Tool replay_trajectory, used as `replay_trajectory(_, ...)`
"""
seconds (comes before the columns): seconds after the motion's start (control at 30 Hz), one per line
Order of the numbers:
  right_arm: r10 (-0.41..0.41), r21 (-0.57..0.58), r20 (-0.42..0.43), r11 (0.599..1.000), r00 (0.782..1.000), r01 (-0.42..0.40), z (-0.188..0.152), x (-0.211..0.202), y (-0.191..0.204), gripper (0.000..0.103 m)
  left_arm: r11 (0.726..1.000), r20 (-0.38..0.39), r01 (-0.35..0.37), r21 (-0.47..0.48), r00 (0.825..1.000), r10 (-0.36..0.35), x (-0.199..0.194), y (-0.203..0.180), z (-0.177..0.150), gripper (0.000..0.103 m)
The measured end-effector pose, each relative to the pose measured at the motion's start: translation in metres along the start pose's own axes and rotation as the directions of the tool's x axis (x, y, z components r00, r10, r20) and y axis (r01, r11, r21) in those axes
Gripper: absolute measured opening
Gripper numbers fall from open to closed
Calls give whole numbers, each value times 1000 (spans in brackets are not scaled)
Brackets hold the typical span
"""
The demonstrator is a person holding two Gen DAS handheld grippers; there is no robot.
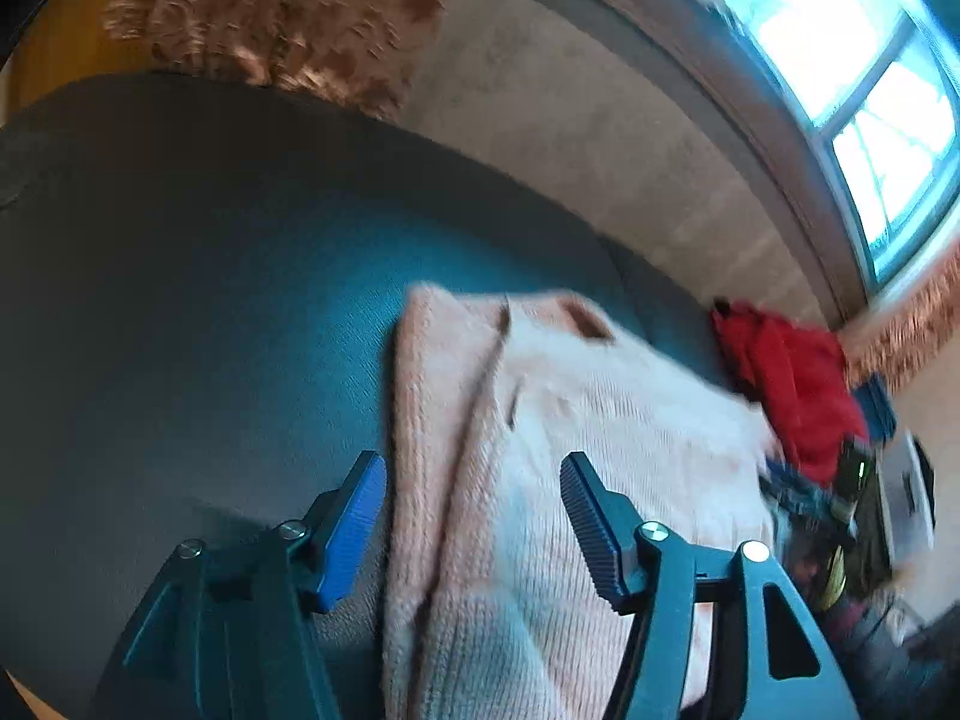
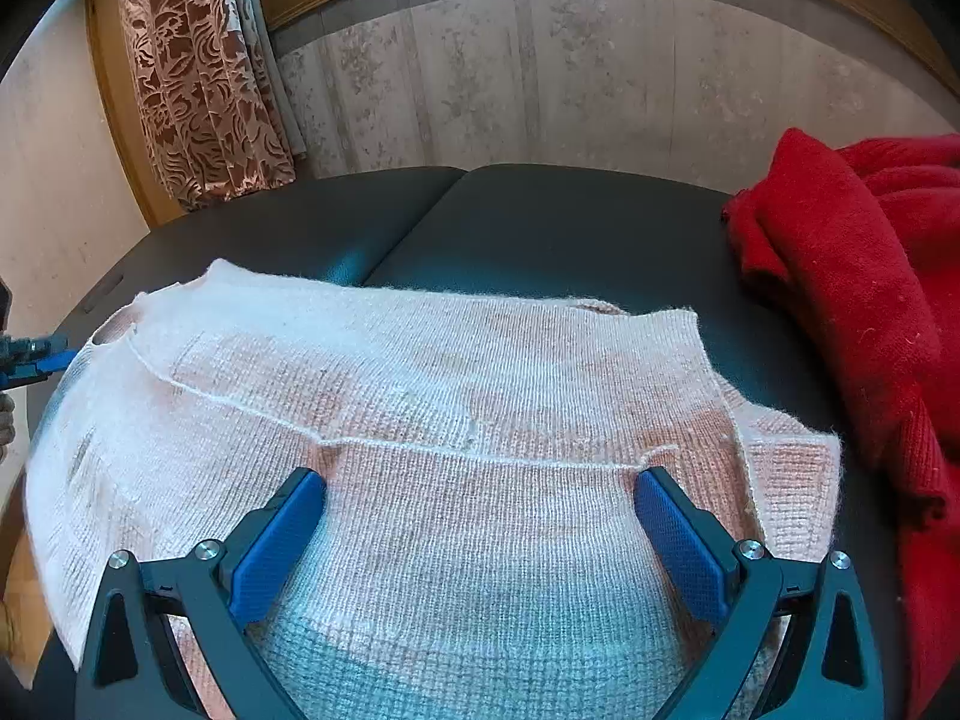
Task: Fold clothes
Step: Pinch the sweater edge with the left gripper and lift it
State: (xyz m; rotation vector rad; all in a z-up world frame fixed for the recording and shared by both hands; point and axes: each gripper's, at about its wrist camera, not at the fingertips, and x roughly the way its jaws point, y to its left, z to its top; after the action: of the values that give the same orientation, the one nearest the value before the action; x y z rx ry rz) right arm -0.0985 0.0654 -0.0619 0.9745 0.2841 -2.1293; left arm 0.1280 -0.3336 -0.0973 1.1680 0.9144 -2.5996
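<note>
The left gripper (image 1: 474, 510) stands with its blue-padded jaws apart, angled down over one edge of the pale pink knitted sweater (image 1: 540, 450); the knit lies between the pads, which do not press it. The right gripper (image 2: 480, 516) is spread wide too, tilted down over the same sweater (image 2: 420, 420), which lies flat and partly folded on the dark table (image 2: 540, 210), a folded edge running across between its fingertips. A red garment (image 2: 852, 312) is heaped just beside the sweater on the right. A patterned brown curtain (image 2: 192, 78) hangs behind. No lettering or label is readable anywhere.
</note>
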Motion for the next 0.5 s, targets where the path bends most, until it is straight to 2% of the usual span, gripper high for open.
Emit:
replay_trajectory(0.1, 0, 2, 1, 1000, 1000, 0, 0, -2, 1, 103, 991, -60, -68, 114, 995, 75, 24, -9, 5, 63)
replay_trajectory(0.17, 0, 4, 2, 1000, 1000, 0, 1, -3, 1, 103, 985, -72, -78, 155, 993, 90, 34, -13, 9, 63)
replay_trajectory(0.33, 8, 9, 7, 1000, 1000, -8, -1, -6, -1, 103, 992, -68, -27, 126, 997, 36, 47, -6, 24, 61)
replay_trajectory(0.4, 17, 15, 8, 1000, 1000, -17, -1, -6, -3, 103, 994, -63, -34, 108, 997, 41, 47, -3, 25, 36)
replay_trajectory(0.43, 21, 18, 9, 1000, 1000, -21, -2, -7, -4, 103, 997, -72, -10, 80, 997, 16, 47, 0, 26, 21)
replay_trajectory(0.5, 33, 25, 7, 999, 999, -34, -2, -7, -6, 103, 1000, -67, 4, 7, 998, -3, 43, 7, 27, 17)
